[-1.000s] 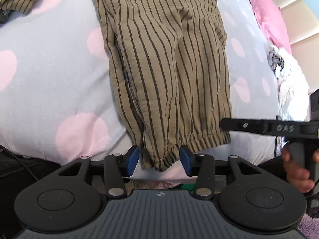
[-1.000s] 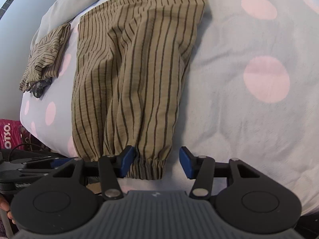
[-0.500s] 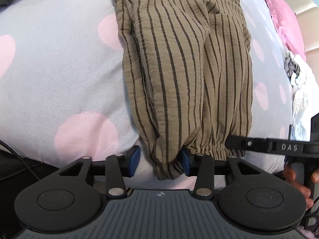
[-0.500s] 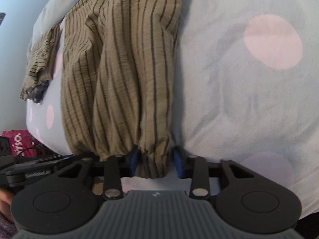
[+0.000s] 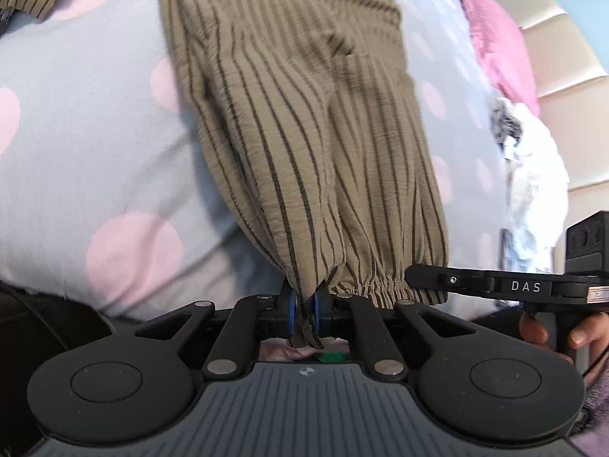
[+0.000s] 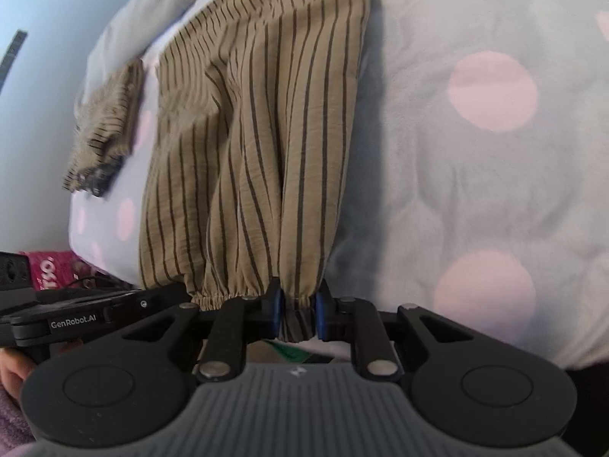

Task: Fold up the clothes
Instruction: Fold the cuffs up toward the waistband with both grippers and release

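Both pairs of tongs have just been closing, and each now has cloth pinched between its blue pads. A second ago they stood wide on either side of the near hem of the striped trousers (image 5: 304, 133); now the left tongs (image 5: 303, 314) are nearly shut on a bunched corner of the hem, and the right tongs (image 6: 298, 314) are clamped, a little wider, on the gathered elastic cuff at the other corner. The trousers lie lengthwise on the polka-dot bedcover (image 5: 95, 144) of the bed, their cuffed end hanging at the near edge. The cloth by each grip has drawn into taut folds — it looks slightly lifted. With both corners secured, the likely next step is carrying the hem up toward the far end to fold the trousers in half. A second striped garment (image 6: 104, 133) lies apart, further up the bed.
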`<act>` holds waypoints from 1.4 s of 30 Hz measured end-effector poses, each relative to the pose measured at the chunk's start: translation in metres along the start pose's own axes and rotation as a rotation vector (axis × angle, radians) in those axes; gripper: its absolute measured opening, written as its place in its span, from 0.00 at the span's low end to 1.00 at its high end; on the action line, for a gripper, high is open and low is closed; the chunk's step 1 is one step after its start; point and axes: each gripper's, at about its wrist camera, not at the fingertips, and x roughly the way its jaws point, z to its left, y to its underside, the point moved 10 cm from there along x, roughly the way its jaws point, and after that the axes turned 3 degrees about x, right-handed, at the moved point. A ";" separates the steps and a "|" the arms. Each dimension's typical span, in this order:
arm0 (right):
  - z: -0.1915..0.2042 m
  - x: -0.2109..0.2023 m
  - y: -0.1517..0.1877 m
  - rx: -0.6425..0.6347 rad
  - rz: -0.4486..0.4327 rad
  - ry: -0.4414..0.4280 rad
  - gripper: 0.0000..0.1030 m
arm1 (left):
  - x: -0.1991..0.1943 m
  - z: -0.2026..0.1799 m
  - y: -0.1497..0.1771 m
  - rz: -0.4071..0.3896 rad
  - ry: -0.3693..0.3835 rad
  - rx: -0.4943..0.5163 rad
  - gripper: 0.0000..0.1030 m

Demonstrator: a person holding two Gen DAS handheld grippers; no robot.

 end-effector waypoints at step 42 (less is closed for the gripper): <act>0.075 0.027 -0.216 0.013 -0.250 -0.083 0.19 | -0.010 0.028 -0.209 -0.196 -0.122 -0.072 0.06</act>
